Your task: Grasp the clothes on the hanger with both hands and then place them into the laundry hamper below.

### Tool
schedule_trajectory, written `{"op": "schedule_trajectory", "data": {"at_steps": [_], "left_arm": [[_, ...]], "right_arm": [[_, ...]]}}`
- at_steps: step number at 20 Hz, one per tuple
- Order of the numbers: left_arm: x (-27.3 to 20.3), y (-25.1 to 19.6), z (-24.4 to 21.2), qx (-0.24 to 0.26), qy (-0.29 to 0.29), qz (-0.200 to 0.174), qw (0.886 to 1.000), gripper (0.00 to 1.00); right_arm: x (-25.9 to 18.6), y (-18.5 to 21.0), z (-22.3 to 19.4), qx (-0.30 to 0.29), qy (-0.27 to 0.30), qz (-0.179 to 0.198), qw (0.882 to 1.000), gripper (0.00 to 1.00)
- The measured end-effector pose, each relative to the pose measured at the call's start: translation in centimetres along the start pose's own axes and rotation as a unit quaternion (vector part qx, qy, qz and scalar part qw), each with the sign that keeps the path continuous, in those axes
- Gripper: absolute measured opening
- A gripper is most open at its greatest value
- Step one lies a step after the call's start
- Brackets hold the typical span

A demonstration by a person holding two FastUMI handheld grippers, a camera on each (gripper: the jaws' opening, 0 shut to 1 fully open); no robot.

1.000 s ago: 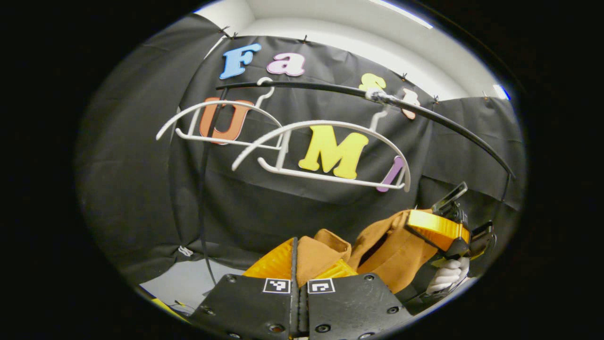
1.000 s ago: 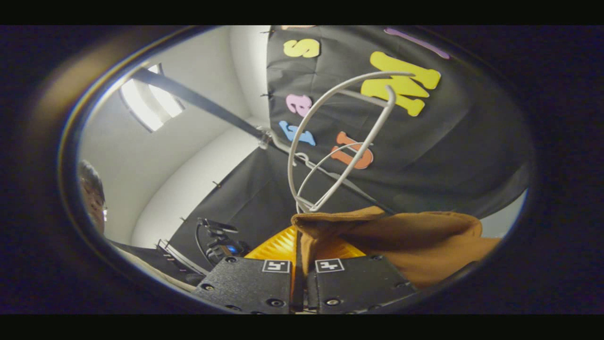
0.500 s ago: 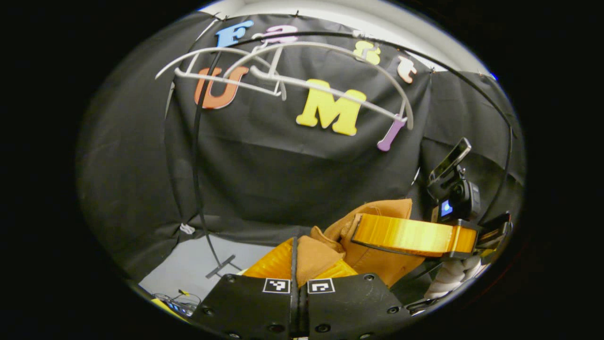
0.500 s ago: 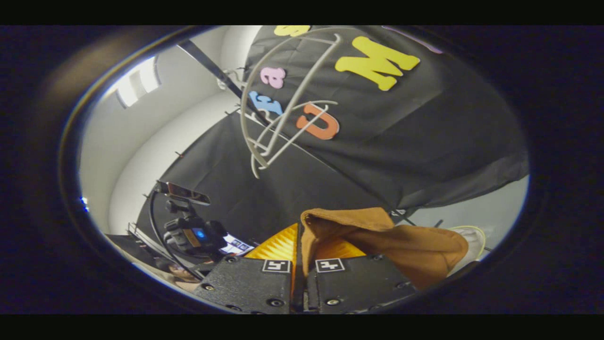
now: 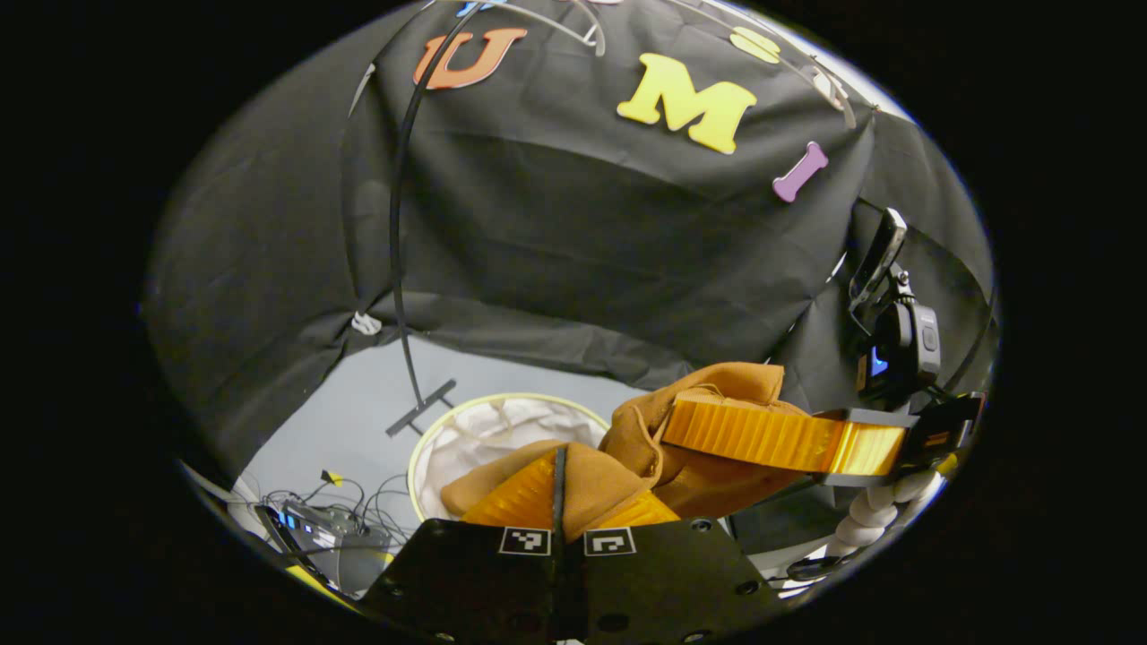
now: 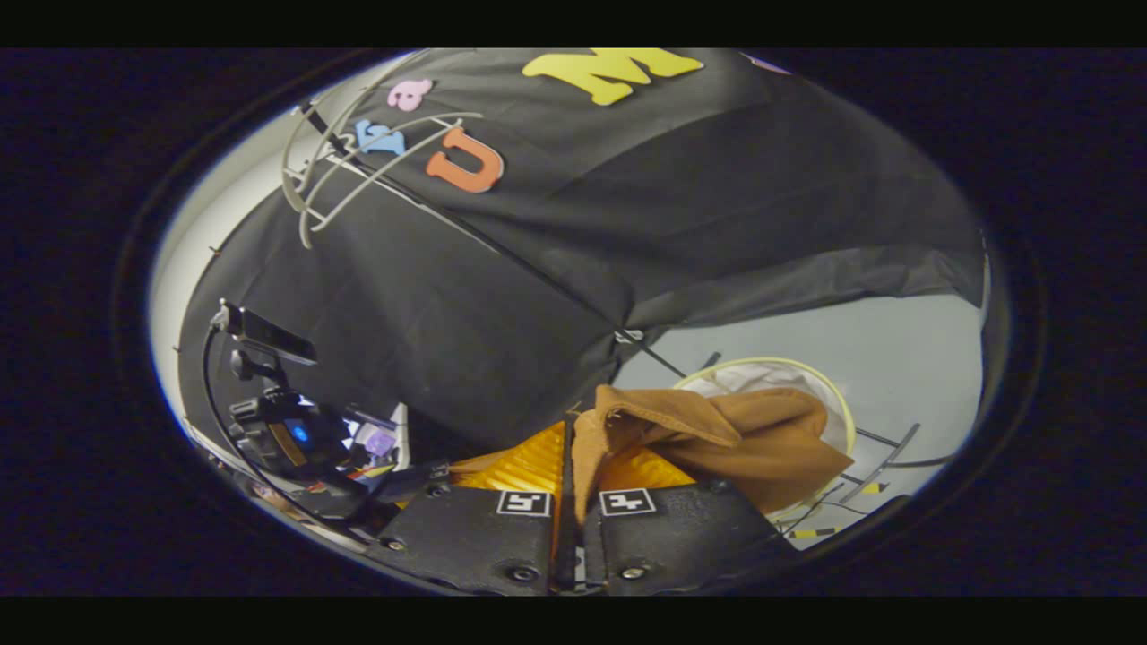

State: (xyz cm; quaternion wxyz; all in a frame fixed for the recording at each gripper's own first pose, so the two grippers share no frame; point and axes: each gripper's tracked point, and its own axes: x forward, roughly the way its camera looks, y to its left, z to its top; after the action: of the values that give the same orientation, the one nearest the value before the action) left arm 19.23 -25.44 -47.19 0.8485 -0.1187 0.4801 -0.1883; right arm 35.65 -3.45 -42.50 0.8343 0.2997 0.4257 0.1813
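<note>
Now both grippers, left (image 5: 563, 479) and right (image 6: 568, 452), pinch the brown garment (image 5: 690, 448) above the hamper (image 5: 488, 430).

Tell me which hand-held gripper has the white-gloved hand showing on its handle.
The right hand-held gripper, seen at the right of the left gripper view: a white-gloved hand grips below it.

Black gripper (image 5: 563, 502) body carries square black-and-white markers, screws; a white-gloved hand (image 5: 874, 511).
</note>
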Motion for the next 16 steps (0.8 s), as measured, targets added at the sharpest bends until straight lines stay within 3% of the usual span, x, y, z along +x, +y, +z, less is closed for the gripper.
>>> {"op": "schedule_trajectory", "data": {"at_steps": [7, 12, 13, 14, 16], "left_arm": [[-0.4, -0.1, -6.7, -0.017, 0.062, 0.013, 0.998, 0.0], [-1.1, 0.3, -8.3, -0.008, 0.074, 0.027, 0.997, 0.0], [-1.2, 0.4, -8.2, -0.005, 0.074, 0.029, 0.997, 0.05], [-1.2, 0.6, -8.0, -0.001, 0.072, 0.036, 0.997, 0.0], [-1.2, 1.3, -7.6, 0.005, 0.073, 0.055, 0.996, 0.0]], "right_arm": [[0.1, -5.8, -7.7, 0.0, 0.081, -0.093, 0.992, 0.07], [-0.6, -7.3, -7.8, 0.005, 0.084, -0.127, 0.988, 0.07], [-0.8, -7.3, -7.8, -0.001, 0.082, -0.134, 0.988, 0.07], [-0.7, -7.3, -7.8, -0.008, 0.083, -0.141, 0.987, 0.07], [-1.1, -7.5, -7.7, -0.017, 0.083, -0.157, 0.984, 0.08]]}}
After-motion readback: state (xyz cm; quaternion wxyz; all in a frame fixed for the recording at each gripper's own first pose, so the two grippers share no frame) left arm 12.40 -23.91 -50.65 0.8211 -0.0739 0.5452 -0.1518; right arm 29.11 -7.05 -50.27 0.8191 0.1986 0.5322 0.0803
